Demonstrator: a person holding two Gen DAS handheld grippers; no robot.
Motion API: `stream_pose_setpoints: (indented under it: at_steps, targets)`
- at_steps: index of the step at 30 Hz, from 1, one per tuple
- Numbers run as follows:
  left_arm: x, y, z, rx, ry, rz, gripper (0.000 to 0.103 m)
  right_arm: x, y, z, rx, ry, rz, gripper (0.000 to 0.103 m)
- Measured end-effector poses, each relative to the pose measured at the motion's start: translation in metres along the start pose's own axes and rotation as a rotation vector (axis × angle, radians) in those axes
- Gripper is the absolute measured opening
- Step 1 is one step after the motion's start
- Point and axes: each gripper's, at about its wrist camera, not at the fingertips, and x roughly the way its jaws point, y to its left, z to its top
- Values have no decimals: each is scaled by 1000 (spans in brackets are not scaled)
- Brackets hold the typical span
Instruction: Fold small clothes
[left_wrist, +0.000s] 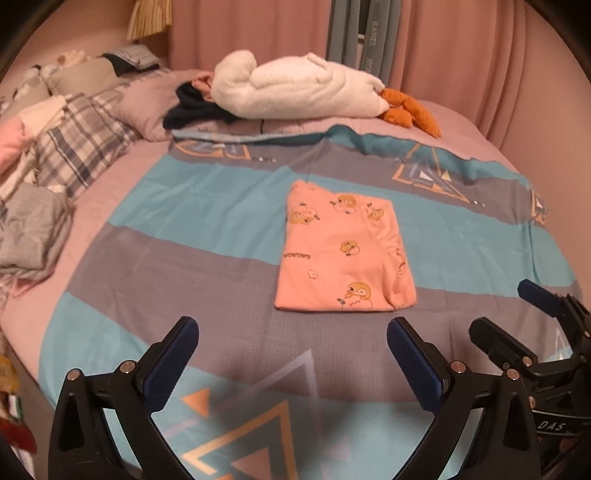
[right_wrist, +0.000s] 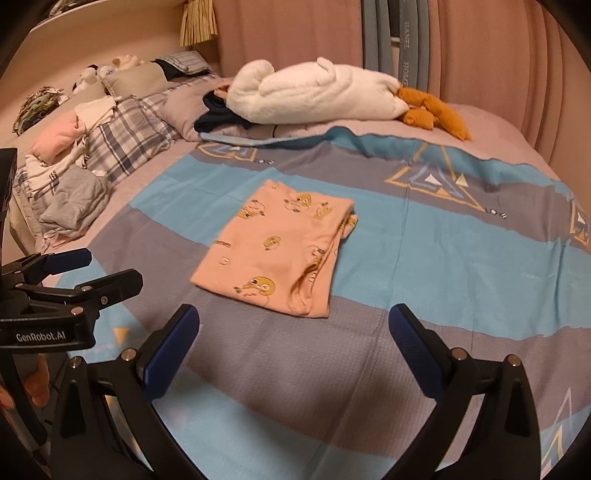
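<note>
garment (left_wrist: 343, 251): peach-pink, yellow duck print | sheet (left_wrist: 207, 236): teal and grey bands, orange-outlined triangles | plush (left_wrist: 303, 86), 12 o'clock: white, orange feet | pillow (left_wrist: 79, 147), 10 o'clock: grey-white plaid | curtain (left_wrist: 480, 55): pink | pads (left_wrist: 170, 369): dark blue

both grippers hovered side by side, jaws spread wide and holding nothing. the left gripper (left_wrist: 291, 343) sat just beside the right gripper (right_wrist: 293, 339), each visible at the edge of the other's wrist view.
</note>
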Motion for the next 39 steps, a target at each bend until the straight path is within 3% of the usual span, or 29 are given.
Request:
stream_pose_setpoints:
  at_steps: [9,39]
  targets:
    - [-24,-7,-5,28,-54,42,101,-25,9,0,22,-41,-16,103]
    - [-17,1,-8,15,-16,28,101,-19,14,8,3,-31,-32,103]
